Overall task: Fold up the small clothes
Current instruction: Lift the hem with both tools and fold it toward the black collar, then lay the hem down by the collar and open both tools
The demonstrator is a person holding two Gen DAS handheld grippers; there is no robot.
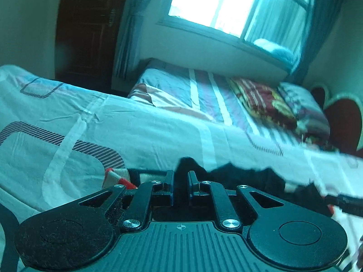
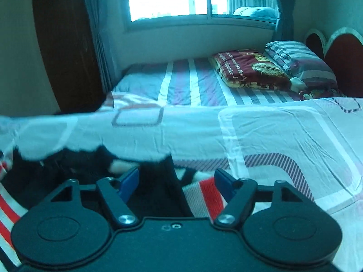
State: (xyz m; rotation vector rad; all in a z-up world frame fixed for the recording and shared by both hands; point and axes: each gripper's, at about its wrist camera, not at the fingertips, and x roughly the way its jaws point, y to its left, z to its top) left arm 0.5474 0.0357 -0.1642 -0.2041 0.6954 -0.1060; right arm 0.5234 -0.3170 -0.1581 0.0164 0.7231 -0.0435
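Two grippers going here: my left gripper point(image 1: 180, 176) is pinching the black garment point(image 1: 238, 174) on the bedsheet point(image 1: 147, 133), right gripper point(image 2: 177, 176) is hanging wide open over it.

Dark garment with red-and-white striped trim point(image 1: 238, 176): mostly hidden behind the left gripper point(image 1: 180, 182), whose fingers point(image 1: 169, 181) stand close with dark fabric between; contact is uncertain. In the right wrist view its outline point(image 2: 74, 158) is motion-blurred, and its full shape cannot be told.
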